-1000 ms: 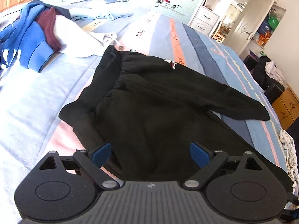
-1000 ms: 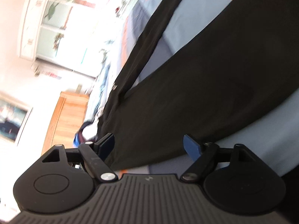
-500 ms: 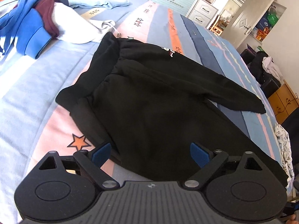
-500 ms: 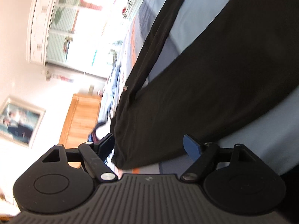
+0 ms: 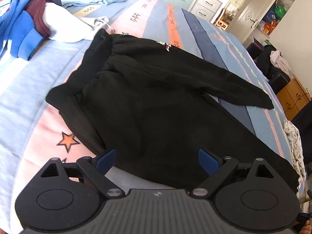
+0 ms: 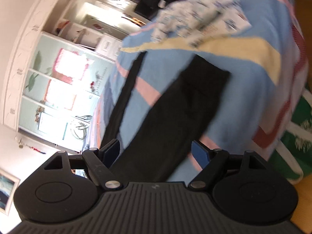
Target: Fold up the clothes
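Right tool point(image 6: 155, 152) has swung toward the black sweatshirt's point(image 5: 156, 105) far end (lower frame); both tools gape, empty, left tool point(image 5: 157, 160) hovering.

the left gripper point(image 5: 157, 160) has its two blue-tipped fingers point(image 5: 106, 159) spread wide apart, with nothing between them. the right gripper point(image 6: 155, 152) is also wide apart and grips nothing; its camera view is rolled to one side.
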